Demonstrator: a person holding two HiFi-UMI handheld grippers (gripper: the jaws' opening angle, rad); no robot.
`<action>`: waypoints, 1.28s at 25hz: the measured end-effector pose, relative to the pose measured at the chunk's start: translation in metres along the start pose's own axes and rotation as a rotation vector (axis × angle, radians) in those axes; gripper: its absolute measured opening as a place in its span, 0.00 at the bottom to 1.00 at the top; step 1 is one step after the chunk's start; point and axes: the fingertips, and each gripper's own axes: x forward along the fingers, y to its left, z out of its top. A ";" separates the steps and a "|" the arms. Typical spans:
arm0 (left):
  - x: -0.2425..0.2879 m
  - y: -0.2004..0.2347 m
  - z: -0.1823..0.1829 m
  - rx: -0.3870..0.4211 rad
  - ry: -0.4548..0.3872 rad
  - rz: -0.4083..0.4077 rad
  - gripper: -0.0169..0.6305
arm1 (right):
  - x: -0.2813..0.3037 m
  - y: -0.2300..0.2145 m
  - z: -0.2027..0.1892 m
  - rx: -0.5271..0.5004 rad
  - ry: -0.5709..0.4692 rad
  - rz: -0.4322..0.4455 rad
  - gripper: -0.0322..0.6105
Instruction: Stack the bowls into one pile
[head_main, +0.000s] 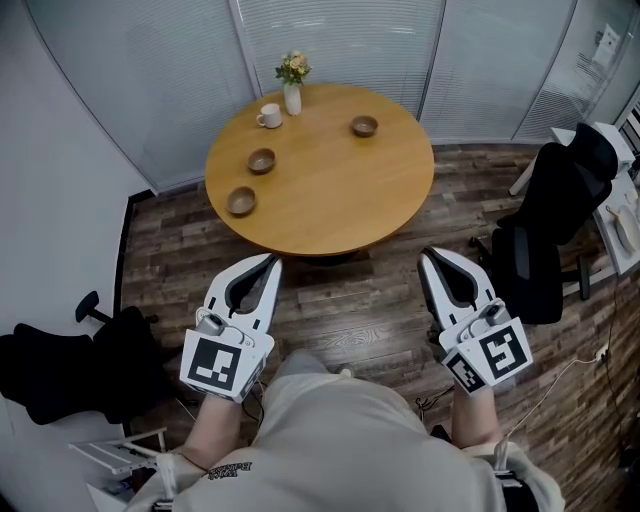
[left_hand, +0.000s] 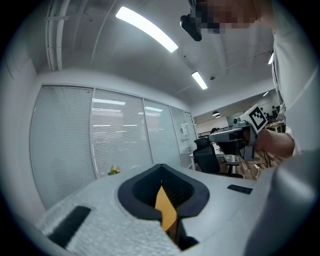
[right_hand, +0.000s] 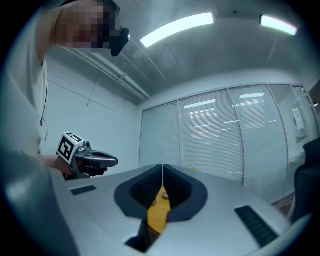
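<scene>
Where plank floor (head_main: 370, 310) meets glass walls (head_main: 340, 40), round table (head_main: 320, 190), three bowls (head_main: 262, 160), left tongs (head_main: 274, 260) and right tongs (head_main: 426, 254) pressed together.

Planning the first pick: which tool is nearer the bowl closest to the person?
Left. The left tool is just short of the bowl; the right tool is farther right.

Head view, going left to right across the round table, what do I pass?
Nearest bowl → middle bowl → vase of flowers → far-right bowl. The white mug overlaps the middle bowl left to right, so it is left out of the order.
</scene>
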 end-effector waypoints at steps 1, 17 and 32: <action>0.002 -0.001 -0.002 -0.003 0.008 -0.001 0.06 | 0.000 -0.001 -0.002 0.004 0.002 0.000 0.10; 0.061 0.024 -0.036 -0.048 0.054 -0.063 0.06 | 0.042 -0.042 -0.034 0.018 0.035 -0.068 0.10; 0.139 0.100 -0.043 -0.035 0.045 -0.111 0.06 | 0.136 -0.086 -0.033 0.003 0.044 -0.109 0.10</action>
